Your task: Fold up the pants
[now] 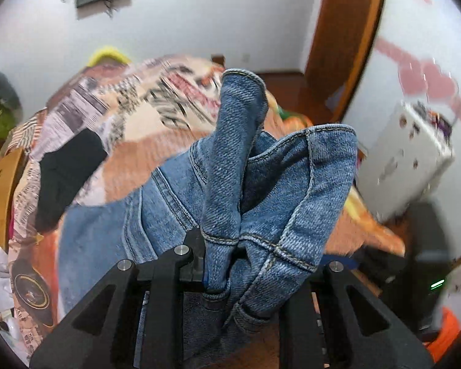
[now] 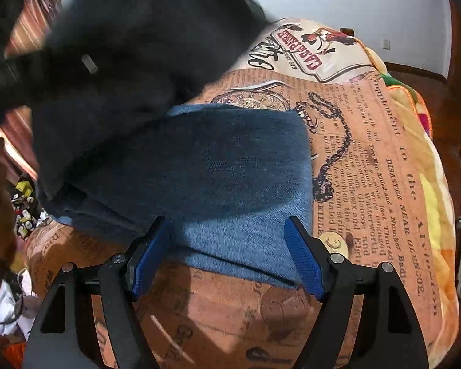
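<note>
Clamping bunched denim hems of the pants (image 1: 230,184) in the left gripper (image 1: 227,264), jaws nearly closed; hovering the right gripper (image 2: 227,258) wide open, empty, folded denim just ahead.

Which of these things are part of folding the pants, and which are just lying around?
Part of the job:
- jeans
- left claw, shut on their hems
- right claw, open over them

Just lying about:
- printed bedspread
- black cloth
- white box
</note>
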`<state>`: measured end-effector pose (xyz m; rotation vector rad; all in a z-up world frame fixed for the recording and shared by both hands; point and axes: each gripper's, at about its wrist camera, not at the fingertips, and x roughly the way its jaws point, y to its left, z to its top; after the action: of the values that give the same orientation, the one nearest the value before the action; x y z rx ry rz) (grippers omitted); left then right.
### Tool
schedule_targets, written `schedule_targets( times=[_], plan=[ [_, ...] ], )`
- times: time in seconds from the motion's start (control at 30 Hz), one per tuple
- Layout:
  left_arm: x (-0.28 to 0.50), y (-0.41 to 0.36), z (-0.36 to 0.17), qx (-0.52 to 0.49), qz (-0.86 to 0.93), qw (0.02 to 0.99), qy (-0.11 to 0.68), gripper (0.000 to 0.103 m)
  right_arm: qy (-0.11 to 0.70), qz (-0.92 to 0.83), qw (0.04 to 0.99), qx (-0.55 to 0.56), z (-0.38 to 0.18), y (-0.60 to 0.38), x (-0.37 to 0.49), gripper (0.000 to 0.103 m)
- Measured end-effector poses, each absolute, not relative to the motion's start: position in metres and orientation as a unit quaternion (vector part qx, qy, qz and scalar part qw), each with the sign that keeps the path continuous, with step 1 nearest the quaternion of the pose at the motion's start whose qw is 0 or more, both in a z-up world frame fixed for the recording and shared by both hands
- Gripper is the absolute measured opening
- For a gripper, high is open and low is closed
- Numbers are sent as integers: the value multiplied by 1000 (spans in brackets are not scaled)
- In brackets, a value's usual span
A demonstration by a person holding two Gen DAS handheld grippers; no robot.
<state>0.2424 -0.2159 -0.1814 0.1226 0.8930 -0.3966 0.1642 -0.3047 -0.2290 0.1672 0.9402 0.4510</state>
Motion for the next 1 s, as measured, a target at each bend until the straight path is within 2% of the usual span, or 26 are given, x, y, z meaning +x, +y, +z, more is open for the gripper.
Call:
schedule_targets(
  times=[0.33, 1.0],
  plan=[
    [243, -245, -233, 150, -184, 846, 478, 21, 461, 178, 865, 85, -225, -335, 135, 74],
    [229, -244, -231, 161, -179, 832, 501, 26, 446, 164, 874, 102, -213, -346, 126, 74]
  ],
)
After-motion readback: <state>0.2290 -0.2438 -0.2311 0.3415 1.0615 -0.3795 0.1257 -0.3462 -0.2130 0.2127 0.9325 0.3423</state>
